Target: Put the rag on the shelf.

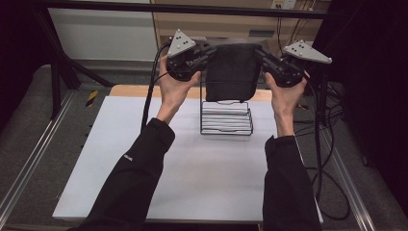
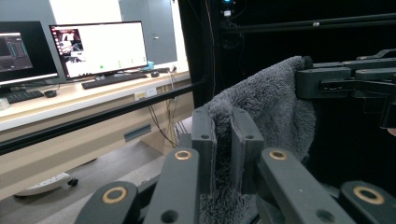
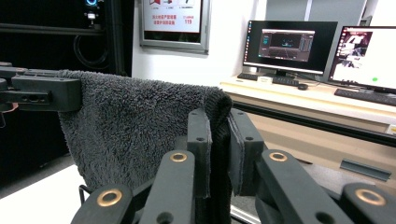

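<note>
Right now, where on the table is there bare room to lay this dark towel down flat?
The white table top is bare between the two sleeves, in front of the wire rack, and along its left side. It is crowded only at the far middle, where the rack stands under the towel held by the left gripper and right gripper.

The towel point(image 1: 232, 71) hangs between both tongs, above the wire rack point(image 1: 226, 119) on the table point(image 1: 192, 168).

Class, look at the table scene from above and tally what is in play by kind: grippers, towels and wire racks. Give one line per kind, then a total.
Grippers: 2, left gripper and right gripper, each shut on a top corner of the towel
Dark grey towels: 1, towel held up between them
Black wire racks: 1, wire rack on the white table top
Total: 4
</note>
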